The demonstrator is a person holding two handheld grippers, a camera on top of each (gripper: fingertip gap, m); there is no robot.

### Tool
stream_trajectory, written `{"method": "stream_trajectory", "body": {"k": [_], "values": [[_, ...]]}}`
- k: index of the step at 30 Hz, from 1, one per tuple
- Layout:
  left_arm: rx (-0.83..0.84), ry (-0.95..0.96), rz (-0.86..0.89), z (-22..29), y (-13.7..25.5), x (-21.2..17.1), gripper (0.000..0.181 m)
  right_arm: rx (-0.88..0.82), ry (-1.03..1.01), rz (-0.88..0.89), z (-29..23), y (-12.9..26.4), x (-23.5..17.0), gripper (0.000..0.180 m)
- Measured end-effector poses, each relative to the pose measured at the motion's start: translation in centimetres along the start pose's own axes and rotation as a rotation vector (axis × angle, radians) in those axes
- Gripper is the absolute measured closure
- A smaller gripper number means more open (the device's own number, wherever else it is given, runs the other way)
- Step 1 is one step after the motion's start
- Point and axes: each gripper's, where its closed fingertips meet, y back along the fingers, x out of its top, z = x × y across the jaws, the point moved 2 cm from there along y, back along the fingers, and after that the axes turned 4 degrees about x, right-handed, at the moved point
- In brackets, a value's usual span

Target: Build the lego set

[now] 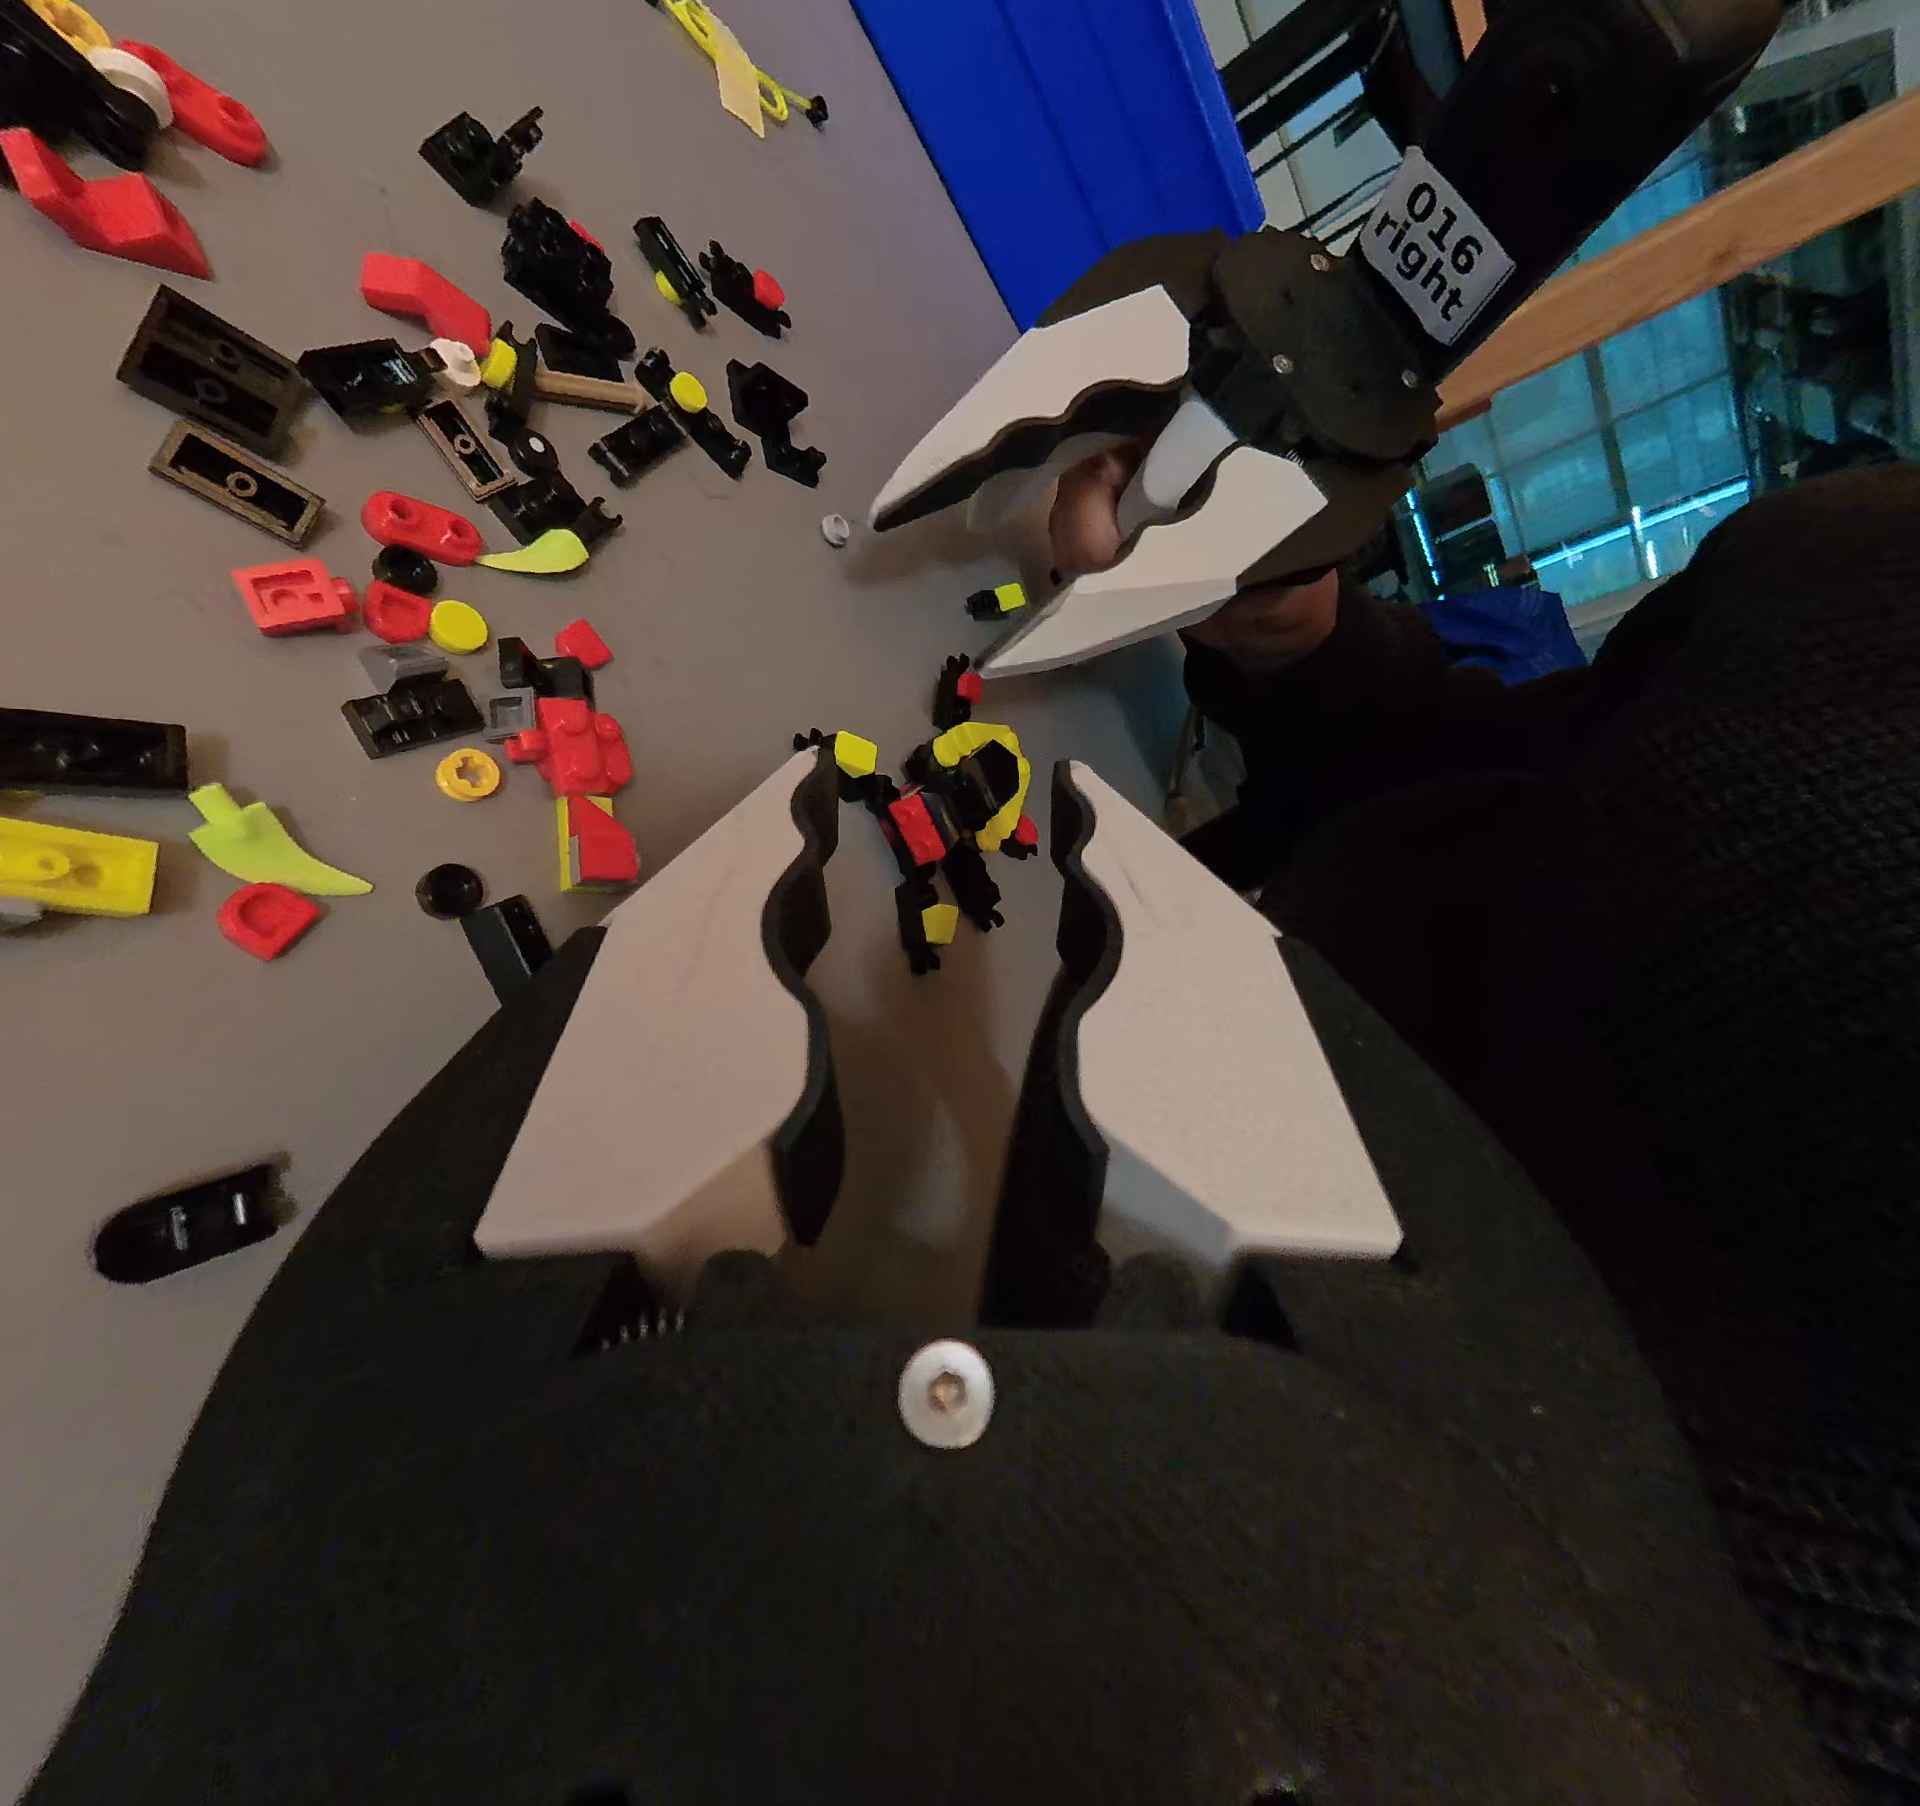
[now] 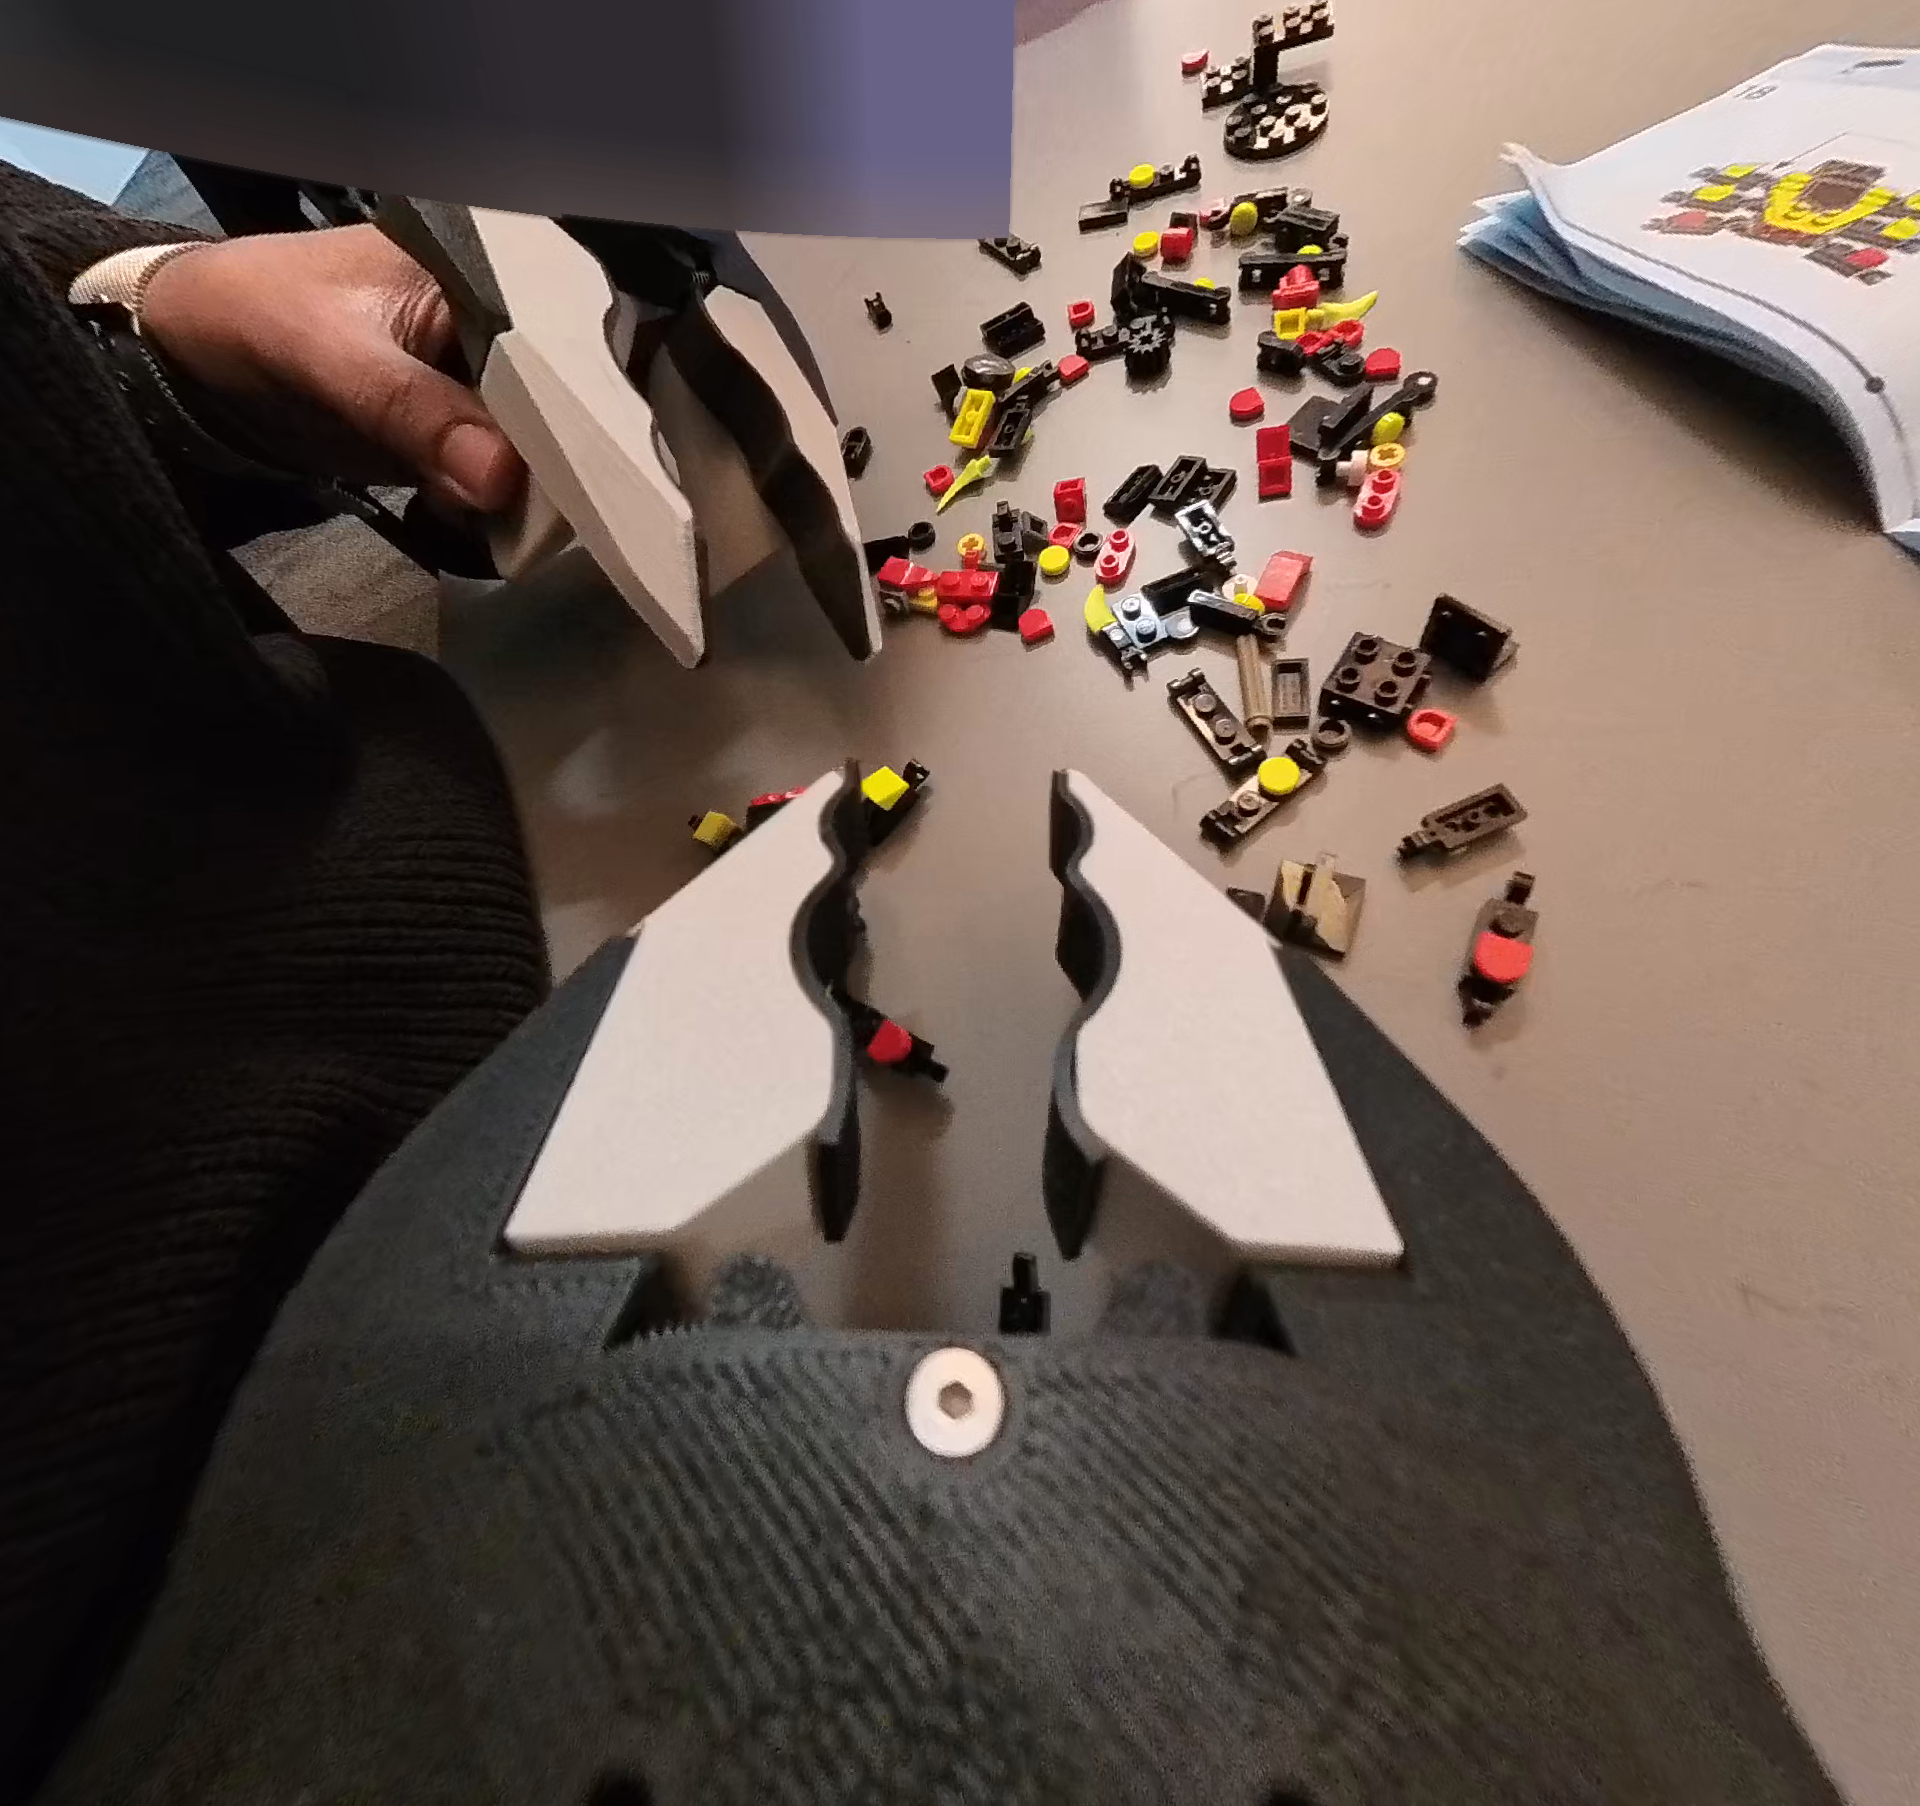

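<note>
In the left wrist view, the left gripper (image 1: pixel 940 780) is hovering over the grey table (image 1: pixel 727 250) with its jaws standing wide apart, and a small black, red and yellow lego assembly (image 1: pixel 956 826) is lying on the table in the gap between the fingers, touching neither as far as can be told. Above it, toward the upper right of the frame, the right gripper (image 1: pixel 930 598) is pointing down at the table, jaws likewise spread and gripping nothing; a tiny black-and-yellow piece (image 1: pixel 995 600) is sitting between its tips. Loose lego pieces (image 1: pixel 457 530) (red, black, yellow and a few lime ones) are lying scattered across the left half of the frame.

In the right wrist view, the right gripper (image 2: pixel 956 790) is showing the same wide gap, with a small black-and-red piece (image 2: pixel 894 1041) lying just beside its left finger. The instruction booklet (image 2: pixel 1756 302) is lying open at the upper right edge, well apart from the scattered pieces.
</note>
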Motion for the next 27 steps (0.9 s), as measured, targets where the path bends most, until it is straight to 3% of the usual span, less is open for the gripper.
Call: {"method": "stream_trajectory", "body": {"k": [9,18,22,27], "values": [[0.051,0.028,-0.010,-0.7,0.8,-0.3,0.142,0.088,0.054,-0.109,-3.2,-1.5,-0.9,0.133],[0.057,0.007,-0.023,-0.3,0.9,-0.8,0.142,-0.081,0.226,-0.355,-3.4,-2.7,-3.6,0.145],[0.055,0.001,-0.024,-0.2,0.9,-0.8,0.142,-0.054,0.123,-0.291,-3.2,-2.4,-3.1,0.145],[0.057,-0.006,0.016,-0.1,1.2,-0.2,0.142,0.038,-0.113,-0.029,-2.0,-0.3,-0.3,0.146]]}}
